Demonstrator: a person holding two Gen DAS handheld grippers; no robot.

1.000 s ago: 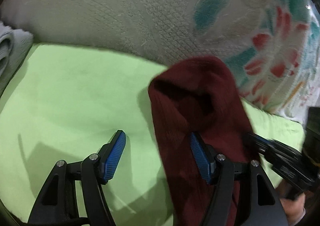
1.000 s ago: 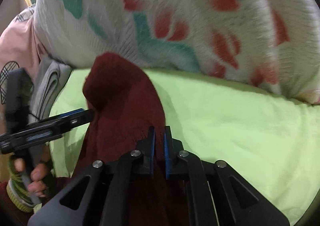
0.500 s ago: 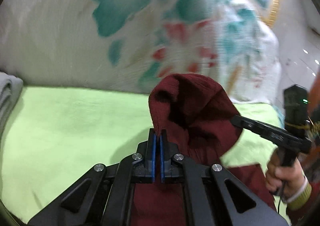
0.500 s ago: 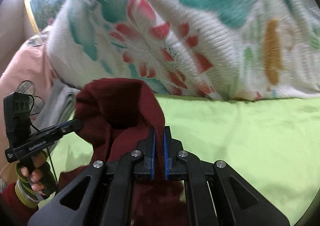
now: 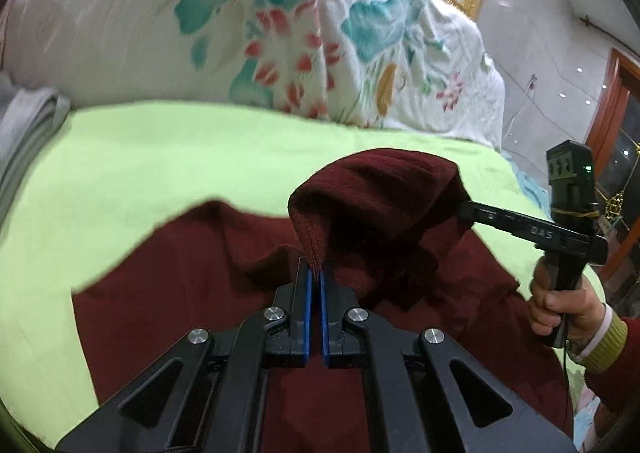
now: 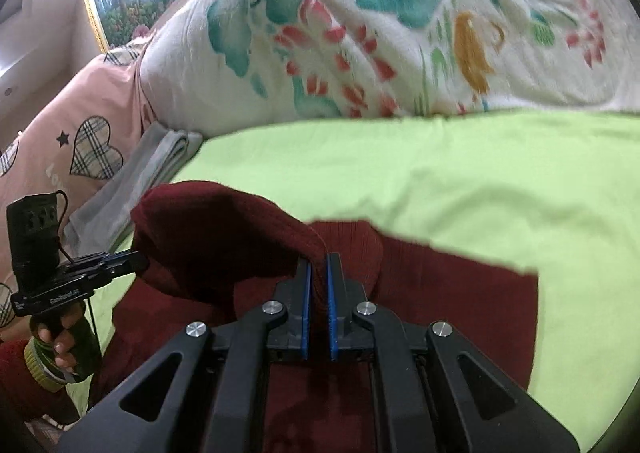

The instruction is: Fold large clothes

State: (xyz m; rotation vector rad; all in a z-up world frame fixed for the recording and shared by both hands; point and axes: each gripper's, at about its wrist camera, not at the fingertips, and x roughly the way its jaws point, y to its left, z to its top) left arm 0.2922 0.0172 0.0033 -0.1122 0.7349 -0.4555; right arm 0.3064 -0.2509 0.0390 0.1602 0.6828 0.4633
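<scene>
Maroon sweater (image 5: 192, 285) on lime-green bedspread (image 5: 160, 157) below floral duvet (image 5: 280, 33)

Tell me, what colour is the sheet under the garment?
Light green sheet, plain; the right wrist view shows it best.

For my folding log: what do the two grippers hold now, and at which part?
Both hold the maroon sweater: the left gripper and the right gripper each pinch one side of a raised fold.
</scene>
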